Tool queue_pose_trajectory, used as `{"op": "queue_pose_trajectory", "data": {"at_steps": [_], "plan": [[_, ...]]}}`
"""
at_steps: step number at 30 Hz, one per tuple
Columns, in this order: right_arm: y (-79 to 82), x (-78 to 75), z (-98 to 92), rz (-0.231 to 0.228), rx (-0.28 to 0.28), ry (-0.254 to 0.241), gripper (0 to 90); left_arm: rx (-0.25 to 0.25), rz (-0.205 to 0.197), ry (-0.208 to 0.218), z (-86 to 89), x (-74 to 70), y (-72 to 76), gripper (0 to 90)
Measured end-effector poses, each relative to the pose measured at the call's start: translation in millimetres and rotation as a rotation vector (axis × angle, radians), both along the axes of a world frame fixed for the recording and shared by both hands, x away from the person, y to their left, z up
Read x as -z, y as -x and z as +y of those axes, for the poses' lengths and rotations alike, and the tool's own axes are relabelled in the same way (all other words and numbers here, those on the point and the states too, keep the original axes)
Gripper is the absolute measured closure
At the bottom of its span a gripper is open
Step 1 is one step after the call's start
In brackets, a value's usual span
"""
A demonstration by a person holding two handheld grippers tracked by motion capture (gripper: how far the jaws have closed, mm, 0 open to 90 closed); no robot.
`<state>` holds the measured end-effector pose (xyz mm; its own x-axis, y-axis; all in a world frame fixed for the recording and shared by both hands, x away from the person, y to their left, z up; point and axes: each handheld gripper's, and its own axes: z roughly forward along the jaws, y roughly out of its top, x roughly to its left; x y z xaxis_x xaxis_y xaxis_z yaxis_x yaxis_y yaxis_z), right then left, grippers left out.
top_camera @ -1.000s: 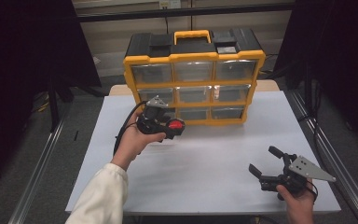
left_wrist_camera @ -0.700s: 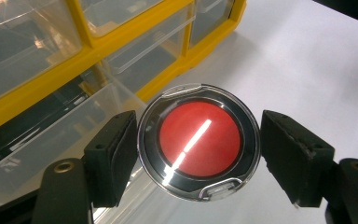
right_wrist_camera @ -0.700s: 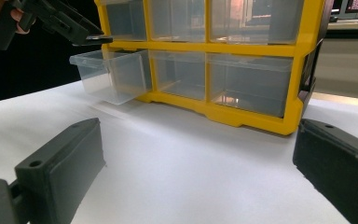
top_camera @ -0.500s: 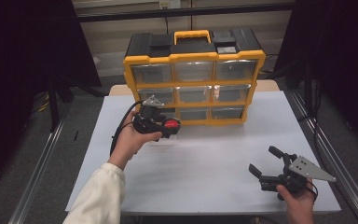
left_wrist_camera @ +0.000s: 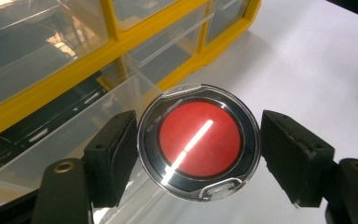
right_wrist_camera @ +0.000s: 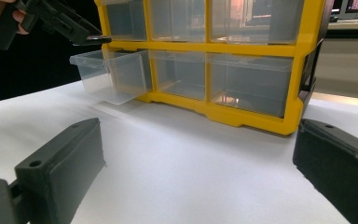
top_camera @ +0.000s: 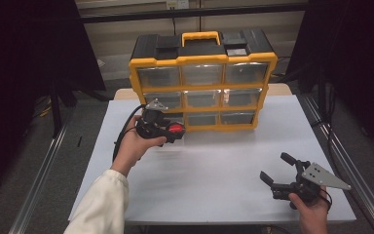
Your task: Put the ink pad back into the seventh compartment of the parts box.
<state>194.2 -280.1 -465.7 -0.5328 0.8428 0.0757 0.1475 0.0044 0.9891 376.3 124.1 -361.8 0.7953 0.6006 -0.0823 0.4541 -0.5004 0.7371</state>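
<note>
Standing at far edge of white surface (top_camera: 214, 170): yellow drawer cabinet (top_camera: 202, 83), clear drawers, black top, yellow handle. Bottom-left drawer (right_wrist_camera: 109, 74) pulled out toward near edge. Left claw (top_camera: 168, 130) hovering just above that open drawer, jaws partly open, clamped on round red-faced disc (left_wrist_camera: 199, 140) in clear case. Right claw (top_camera: 277, 168) near front-right corner of surface, well apart from cabinet, jaws wide, holding nothing.

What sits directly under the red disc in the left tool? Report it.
Under the red disc stands the pulled-out clear drawer of the yellow organizer. The disc covers part of the drawer's inside; what shows looks empty.
</note>
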Motion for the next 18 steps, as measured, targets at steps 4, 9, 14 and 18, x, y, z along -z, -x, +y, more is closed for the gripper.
{"op": "queue_pose_trajectory", "data": {"at_steps": [4, 9, 14, 18], "plan": [[0.2, -0.1, -0.1, 0.002, 0.002, 0.002, 1.4, -0.011, 0.000, 0.002, 1.4, 0.1, -0.8, 29.2], [0.2, -0.2, -0.2, 0.001, 0.003, 0.003, 1.4, -0.014, -0.002, 0.000, 4.0, 0.4, -2.7, 29.2], [0.0, -0.1, 0.0, 0.000, -0.001, -0.002, 1.4, -0.025, -0.002, -0.010, 6.0, 0.6, -3.9, 29.2], [0.1, -0.2, 0.0, 0.001, 0.000, -0.001, 1.5, -0.028, 0.000, -0.001, 7.2, 1.3, -5.1, 29.2]]}}
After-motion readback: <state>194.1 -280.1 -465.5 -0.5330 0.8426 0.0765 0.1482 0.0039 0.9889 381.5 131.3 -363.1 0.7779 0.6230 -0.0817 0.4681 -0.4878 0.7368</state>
